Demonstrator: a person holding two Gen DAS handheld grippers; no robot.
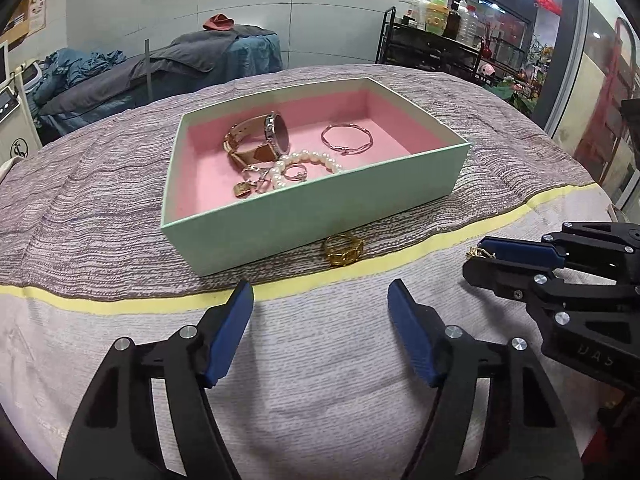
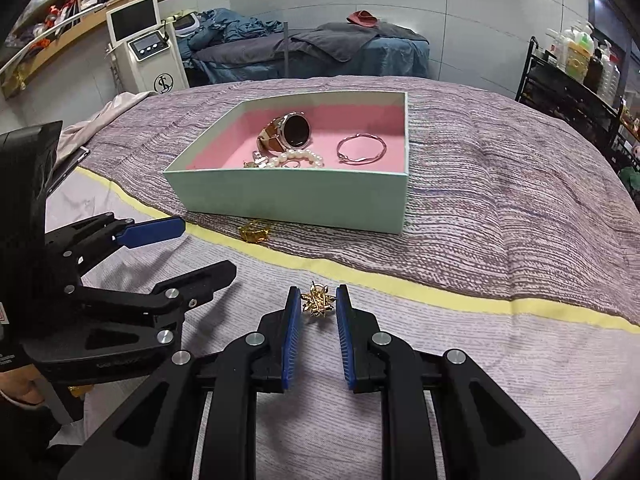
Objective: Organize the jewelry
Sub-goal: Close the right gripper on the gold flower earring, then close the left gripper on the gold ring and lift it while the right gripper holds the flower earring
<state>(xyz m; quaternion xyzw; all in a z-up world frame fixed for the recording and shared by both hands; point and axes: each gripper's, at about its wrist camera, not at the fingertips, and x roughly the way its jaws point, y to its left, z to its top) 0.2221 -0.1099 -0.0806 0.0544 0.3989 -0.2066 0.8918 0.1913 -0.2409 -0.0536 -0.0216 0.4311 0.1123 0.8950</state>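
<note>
A mint green box (image 1: 320, 216) (image 2: 288, 196) with a pink lining holds a brown-strap watch (image 1: 260, 136) (image 2: 290, 132), a pearl bracelet (image 1: 308, 162) (image 2: 298, 159), a thin bangle (image 1: 347, 139) (image 2: 362, 148) and small rings. A gold ring (image 1: 343, 249) (image 2: 253, 231) lies on the cloth just in front of the box. My left gripper (image 1: 320, 300) (image 2: 204, 248) is open and empty, short of the ring. My right gripper (image 2: 318, 300) (image 1: 476, 260) is partly closed around a gold flower-shaped brooch (image 2: 317, 300) (image 1: 478, 253); the pads stand close on both sides, apart from it.
The box stands on a purple striped cloth (image 2: 500, 208) with a yellow band (image 2: 400, 280) across it. Behind are a massage bed with blue-grey covers (image 2: 320, 52), a white machine (image 2: 144, 44) and a black rack of bottles (image 1: 432, 36).
</note>
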